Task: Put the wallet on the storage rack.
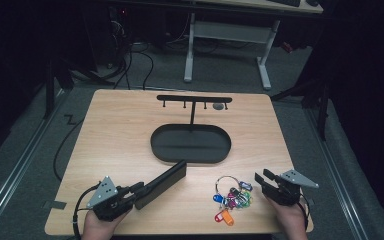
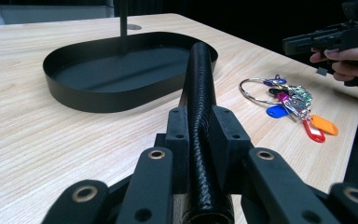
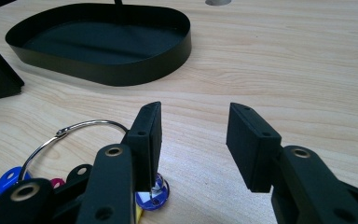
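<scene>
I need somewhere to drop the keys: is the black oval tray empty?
Empty: the tray floor is bare apart from its own stand post; the keys lie outside on the table.

Showing matte black on both grippers: left gripper (image 1: 130, 196) and right gripper (image 1: 261, 180), each carrying a grey three-cornered plate, brass-ringed screw holes along the arms, blocky square pads, black cables trailing behind.

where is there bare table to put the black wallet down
Bare wood lies left of the oval tray to the table's left edge, and right of the tray toward the far right corner. It is crowded at the near right, where the key bunch lies beside the right gripper.
</scene>
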`<action>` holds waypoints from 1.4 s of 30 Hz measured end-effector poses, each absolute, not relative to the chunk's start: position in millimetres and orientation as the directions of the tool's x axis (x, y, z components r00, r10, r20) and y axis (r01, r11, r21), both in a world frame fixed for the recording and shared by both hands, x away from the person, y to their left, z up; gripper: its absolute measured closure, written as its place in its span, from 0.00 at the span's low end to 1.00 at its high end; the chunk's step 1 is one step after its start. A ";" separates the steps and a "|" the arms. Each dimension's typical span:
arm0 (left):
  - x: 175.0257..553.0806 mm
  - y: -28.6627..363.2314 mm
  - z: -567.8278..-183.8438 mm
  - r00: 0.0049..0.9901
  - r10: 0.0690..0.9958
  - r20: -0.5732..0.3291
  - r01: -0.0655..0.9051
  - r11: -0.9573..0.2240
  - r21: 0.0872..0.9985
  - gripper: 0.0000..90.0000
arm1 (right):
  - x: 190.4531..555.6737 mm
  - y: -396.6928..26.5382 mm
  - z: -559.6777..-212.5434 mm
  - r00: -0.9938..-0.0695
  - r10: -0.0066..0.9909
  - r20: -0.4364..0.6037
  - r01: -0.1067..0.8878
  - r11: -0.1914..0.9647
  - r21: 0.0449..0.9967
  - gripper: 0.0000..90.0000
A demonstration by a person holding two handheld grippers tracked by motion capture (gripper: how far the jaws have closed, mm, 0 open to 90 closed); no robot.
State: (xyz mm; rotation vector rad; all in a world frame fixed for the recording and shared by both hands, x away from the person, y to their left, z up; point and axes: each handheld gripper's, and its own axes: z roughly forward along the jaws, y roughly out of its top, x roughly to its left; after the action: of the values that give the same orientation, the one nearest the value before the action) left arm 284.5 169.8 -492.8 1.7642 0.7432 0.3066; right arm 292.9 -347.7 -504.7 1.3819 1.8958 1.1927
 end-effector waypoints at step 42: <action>293.4 126.0 -475.0 0.754 0.651 0.091 0.354 -0.518 0.779 0.58 | 284.9 -357.4 -511.8 -0.356 0.931 0.081 0.504 0.118 0.856 0.49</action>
State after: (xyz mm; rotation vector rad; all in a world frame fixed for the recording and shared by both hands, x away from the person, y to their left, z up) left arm 293.4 126.0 -475.0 2.1591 0.7500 0.4815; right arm 284.9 -357.4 -511.8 1.3864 1.9173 1.1600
